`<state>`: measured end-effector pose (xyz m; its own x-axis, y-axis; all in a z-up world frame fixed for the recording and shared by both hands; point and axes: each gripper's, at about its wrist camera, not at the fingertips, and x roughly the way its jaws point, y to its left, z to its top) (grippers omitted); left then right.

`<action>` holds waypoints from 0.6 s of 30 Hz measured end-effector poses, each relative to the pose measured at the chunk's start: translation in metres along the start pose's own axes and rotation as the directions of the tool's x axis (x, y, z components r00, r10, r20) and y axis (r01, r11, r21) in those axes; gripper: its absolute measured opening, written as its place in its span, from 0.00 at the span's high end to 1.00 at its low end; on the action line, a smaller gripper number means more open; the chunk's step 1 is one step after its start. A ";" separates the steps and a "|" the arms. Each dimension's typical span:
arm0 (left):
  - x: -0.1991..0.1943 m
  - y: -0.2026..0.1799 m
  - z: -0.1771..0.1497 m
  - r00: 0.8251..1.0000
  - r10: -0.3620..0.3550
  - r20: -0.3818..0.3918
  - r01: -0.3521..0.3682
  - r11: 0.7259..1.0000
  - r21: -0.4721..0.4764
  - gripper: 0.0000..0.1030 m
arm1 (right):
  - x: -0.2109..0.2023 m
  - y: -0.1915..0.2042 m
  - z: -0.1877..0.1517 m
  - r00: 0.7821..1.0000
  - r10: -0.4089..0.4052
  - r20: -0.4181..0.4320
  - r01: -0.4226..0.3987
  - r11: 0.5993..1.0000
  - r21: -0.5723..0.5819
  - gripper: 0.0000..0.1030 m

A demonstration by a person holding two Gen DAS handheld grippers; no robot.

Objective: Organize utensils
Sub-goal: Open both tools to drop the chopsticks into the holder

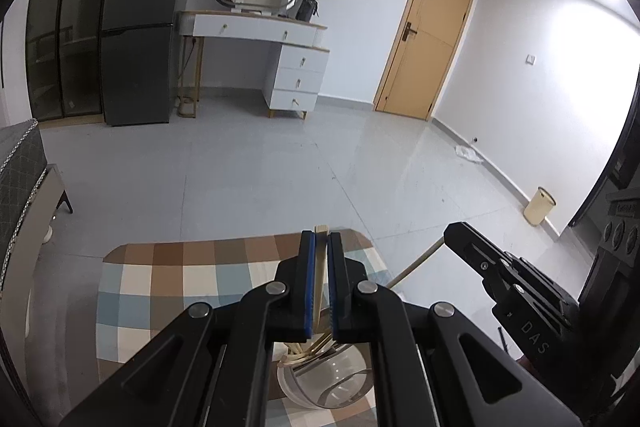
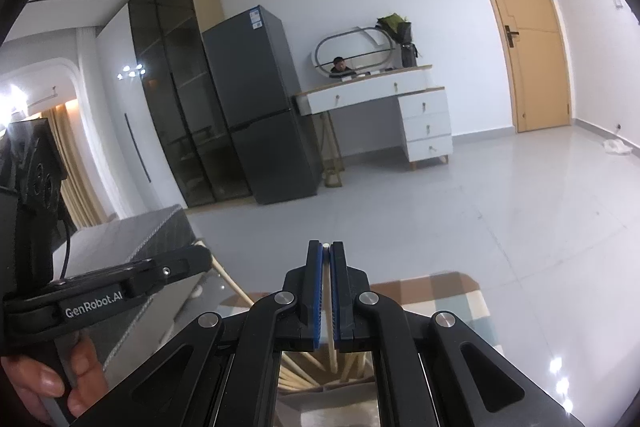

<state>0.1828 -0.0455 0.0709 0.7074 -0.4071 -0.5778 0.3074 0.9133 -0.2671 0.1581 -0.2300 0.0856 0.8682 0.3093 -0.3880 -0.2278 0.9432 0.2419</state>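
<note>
Chopsticks fill both grips. Nearest the left wrist camera, the left hand-held gripper [image 1: 321,239] has its blue pads pinched on a pale flat wooden utensil [image 1: 320,267], whose squared end pokes up just past the fingertips while its lower part runs down toward a clear glass bowl [image 1: 328,383]. That bowl sits directly below the jaws on a checked cloth [image 1: 168,279] of brown, cream and blue squares, and more pale sticks [image 1: 304,351] lean inside it. To the right, the right hand-held gripper [image 1: 450,233] comes in from the side, pinching a single wooden chopstick [image 1: 416,265] that slants down toward the counter.

From the right wrist camera, the right gripper's pads are pressed together on that thin chopstick, its tip just showing between the fingertips. Beneath the jaws a bundle of wooden sticks [image 2: 320,367] is fanned out, partly hidden by the gripper body. At left a person's hand [image 2: 44,383] wraps the handle of the left gripper, which holds its utensil pointing down and right.

Beyond the counter lies grey tiled floor [image 1: 260,179], with a small cream waste bin [image 1: 540,205] by the right wall. Farther back stand a dark fridge [image 1: 148,19], a white dressing table [image 1: 276,39] with an oval mirror, and a wooden door [image 1: 432,27].
</note>
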 end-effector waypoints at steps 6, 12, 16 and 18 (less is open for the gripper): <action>0.009 0.000 -0.005 0.999 -0.017 -0.047 0.016 1.000 -0.015 0.99 | 0.009 -0.002 -0.012 1.000 -0.004 -0.031 0.003 1.000 -0.015 0.97; 0.023 0.003 -0.006 0.991 -0.028 -0.128 0.025 0.999 -0.024 0.97 | 0.025 -0.004 -0.030 0.994 0.017 -0.111 -0.018 1.000 -0.015 0.94; 0.020 0.002 -0.009 0.987 -0.012 -0.161 0.012 1.000 -0.006 0.74 | 0.032 -0.007 -0.044 0.986 0.011 -0.167 -0.011 1.000 -0.001 0.94; 0.017 0.002 -0.010 0.988 -0.002 -0.155 0.000 1.000 -0.011 0.63 | 0.028 -0.009 -0.052 0.983 0.002 -0.186 -0.001 1.000 0.006 0.94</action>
<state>0.1887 -0.0503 0.0529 0.5998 -0.4053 -0.6899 0.3001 0.9132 -0.2756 0.1620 -0.2233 0.0265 0.7708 0.3281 -0.5460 -0.2254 0.9422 0.2479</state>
